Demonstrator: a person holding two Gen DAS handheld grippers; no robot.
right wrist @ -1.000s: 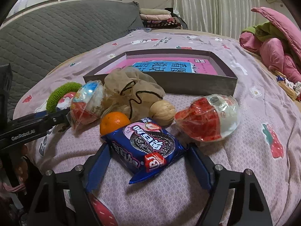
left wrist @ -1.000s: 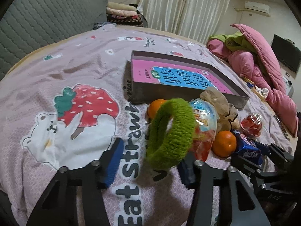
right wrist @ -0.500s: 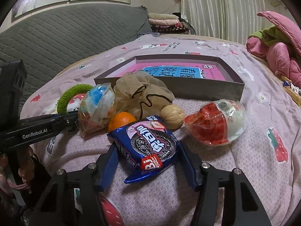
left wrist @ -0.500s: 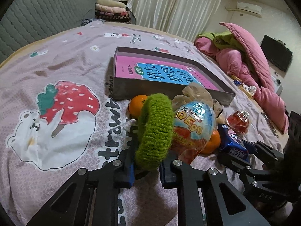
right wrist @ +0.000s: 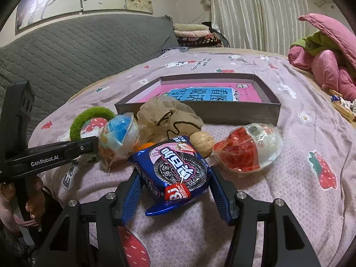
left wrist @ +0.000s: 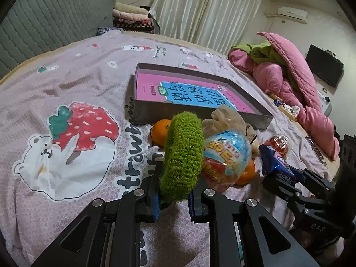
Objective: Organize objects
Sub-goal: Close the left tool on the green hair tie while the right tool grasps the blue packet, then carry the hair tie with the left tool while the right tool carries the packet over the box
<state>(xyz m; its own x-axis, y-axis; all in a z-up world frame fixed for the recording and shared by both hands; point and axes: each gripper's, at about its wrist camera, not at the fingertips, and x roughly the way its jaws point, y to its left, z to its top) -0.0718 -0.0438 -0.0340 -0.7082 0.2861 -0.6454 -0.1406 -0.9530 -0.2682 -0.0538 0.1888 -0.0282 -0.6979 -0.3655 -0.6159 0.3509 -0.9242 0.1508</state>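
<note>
A bed covered by a mauve sheet (left wrist: 93, 82) printed with a bear and strawberries fills both views. Curtains (left wrist: 207, 11) hang at top centre, a grey quilted headboard (right wrist: 73, 51) at upper left, pink bedding (left wrist: 296, 82) at right. The left tongs (left wrist: 173, 202) are clenched on a green knitted ring (left wrist: 183, 155) at lower centre. The right tongs (right wrist: 175, 191), just closing in, grasp a blue cookie packet (right wrist: 175, 169). Behind lies a grey box (right wrist: 222, 111).

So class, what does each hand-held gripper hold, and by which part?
Left hand-held gripper: green knitted ring, by its lower edge. Right hand-held gripper: blue cookie packet, by its sides.
</note>
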